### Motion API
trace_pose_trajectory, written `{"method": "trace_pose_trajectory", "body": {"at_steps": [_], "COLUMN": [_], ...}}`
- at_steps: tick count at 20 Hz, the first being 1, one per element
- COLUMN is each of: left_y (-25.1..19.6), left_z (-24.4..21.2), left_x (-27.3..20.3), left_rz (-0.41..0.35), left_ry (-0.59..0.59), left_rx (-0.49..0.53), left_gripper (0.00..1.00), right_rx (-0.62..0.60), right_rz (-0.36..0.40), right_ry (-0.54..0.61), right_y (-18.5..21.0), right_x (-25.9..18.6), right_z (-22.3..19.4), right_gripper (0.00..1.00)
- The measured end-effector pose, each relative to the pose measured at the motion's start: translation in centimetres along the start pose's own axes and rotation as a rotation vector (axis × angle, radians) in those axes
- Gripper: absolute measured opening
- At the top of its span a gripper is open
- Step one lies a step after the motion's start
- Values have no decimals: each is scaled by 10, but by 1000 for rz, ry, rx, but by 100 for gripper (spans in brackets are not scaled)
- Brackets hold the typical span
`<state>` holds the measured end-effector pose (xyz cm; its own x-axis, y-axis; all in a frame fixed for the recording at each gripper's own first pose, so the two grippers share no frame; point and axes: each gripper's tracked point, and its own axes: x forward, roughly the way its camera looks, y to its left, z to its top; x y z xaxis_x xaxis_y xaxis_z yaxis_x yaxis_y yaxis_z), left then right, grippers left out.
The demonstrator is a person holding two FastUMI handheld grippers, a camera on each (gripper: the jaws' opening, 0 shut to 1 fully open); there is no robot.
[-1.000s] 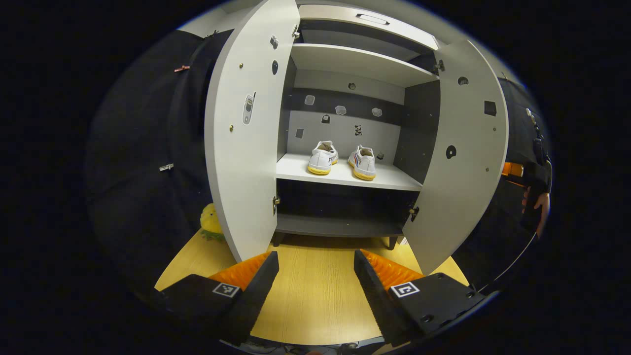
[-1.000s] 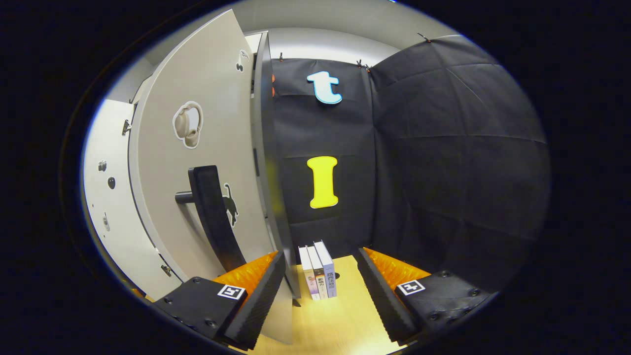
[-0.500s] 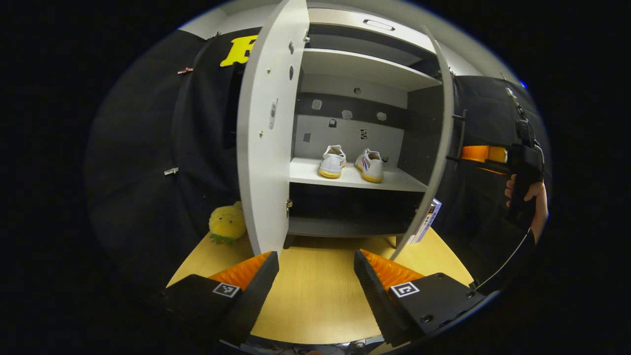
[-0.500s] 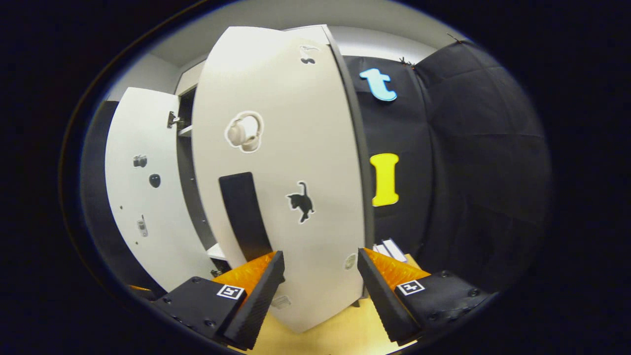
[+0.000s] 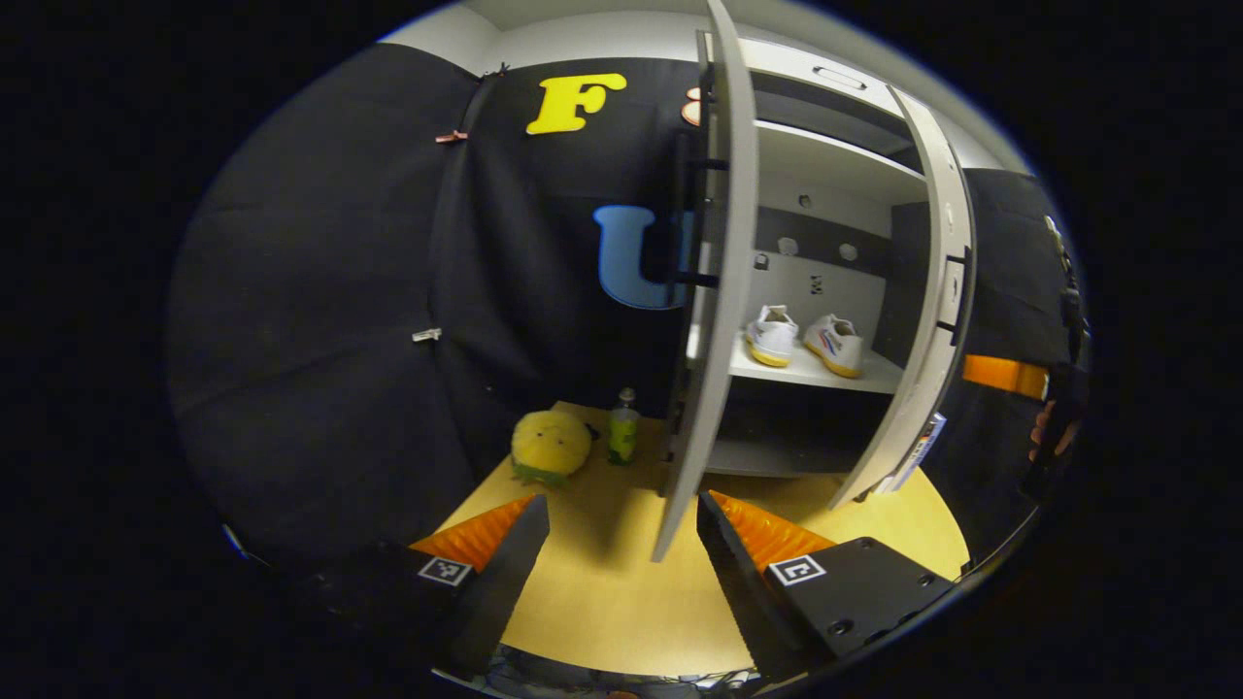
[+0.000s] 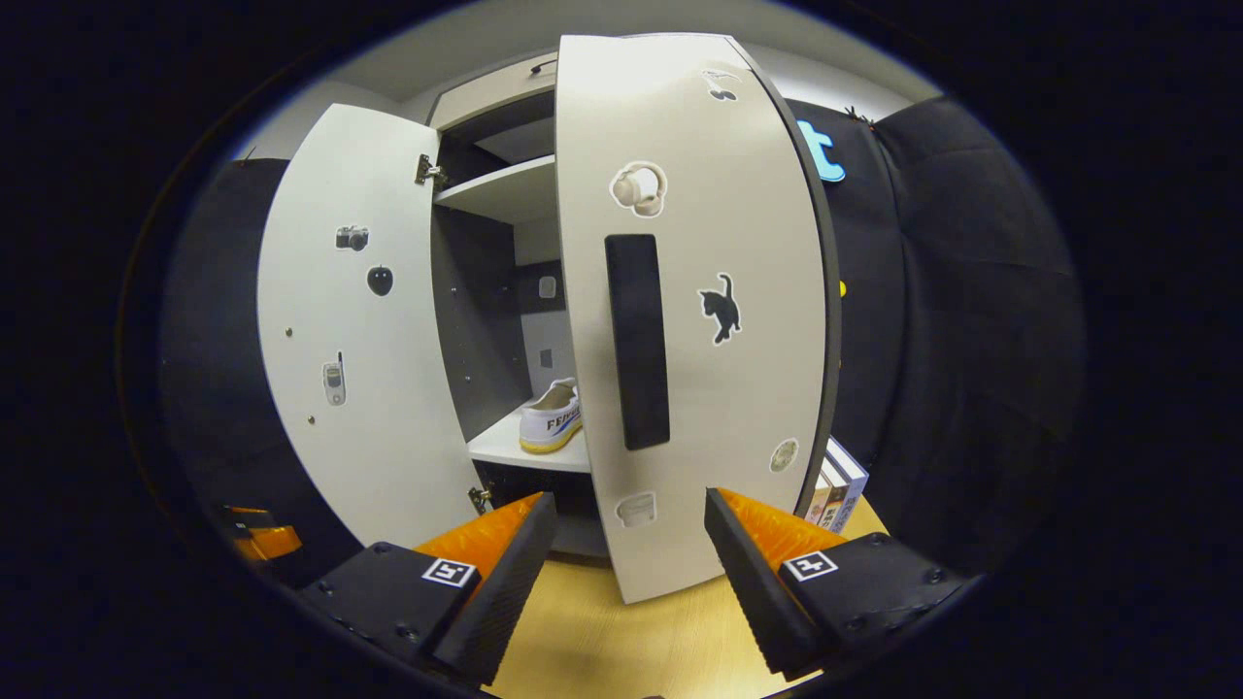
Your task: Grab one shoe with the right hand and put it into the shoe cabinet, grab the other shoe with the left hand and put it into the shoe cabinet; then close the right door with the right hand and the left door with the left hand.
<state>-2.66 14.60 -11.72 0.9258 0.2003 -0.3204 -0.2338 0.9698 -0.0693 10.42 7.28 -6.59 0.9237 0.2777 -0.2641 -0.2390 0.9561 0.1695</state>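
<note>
With both shoes sitting on the middle shelf (image 5: 879,374) of the shoe cabinet (image 5: 825,97), neither gripper holds anything. In the left gripper view the left gripper (image 5: 621,553) has its fingers spread wide over the wooden table (image 5: 602,602), nothing between them. Straight ahead of it, edge-on, stands the left door (image 5: 714,291), swung out, its lower corner just above the gap between the fingers. Past that door, ahead and to the right, the left shoe (image 5: 773,336) and the right shoe (image 5: 839,345) sit side by side, heels outward. The right door (image 5: 934,291) is farther right, part-way swung in. At the far right edge a hand (image 5: 1051,427) grips the other gripper's handle. Ahead-left of the left gripper sit a yellow plush toy (image 5: 551,447) and a small green bottle (image 5: 622,427), near each other on the table.

In the right gripper view the right gripper (image 6: 629,573) is also spread wide and empty. The right door's outer face is directly ahead, close, its black handle (image 6: 637,340) upright above the fingers; contact cannot be told. Ahead-left, through the gap between doors, one shoe shows on the shelf. Books (image 6: 837,485) stand ahead-right behind the door's edge.
</note>
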Motion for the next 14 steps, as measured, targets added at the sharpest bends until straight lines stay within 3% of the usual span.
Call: {"method": "trace_pose_trajectory", "body": {"at_steps": [6, 14], "left_y": [57, 42], "left_z": [63, 151], "left_x": [31, 91], "left_rz": [27, -35], "left_ry": [-81, -181], "left_rx": [-16, -15], "left_gripper": [95, 95], "right_rx": [23, -27], "right_rz": [-88, -133], "right_ry": [32, 62], "right_y": [7, 16], "right_x": [-28, -81], "right_z": [-46, -85], "right_gripper": [99, 99]}}
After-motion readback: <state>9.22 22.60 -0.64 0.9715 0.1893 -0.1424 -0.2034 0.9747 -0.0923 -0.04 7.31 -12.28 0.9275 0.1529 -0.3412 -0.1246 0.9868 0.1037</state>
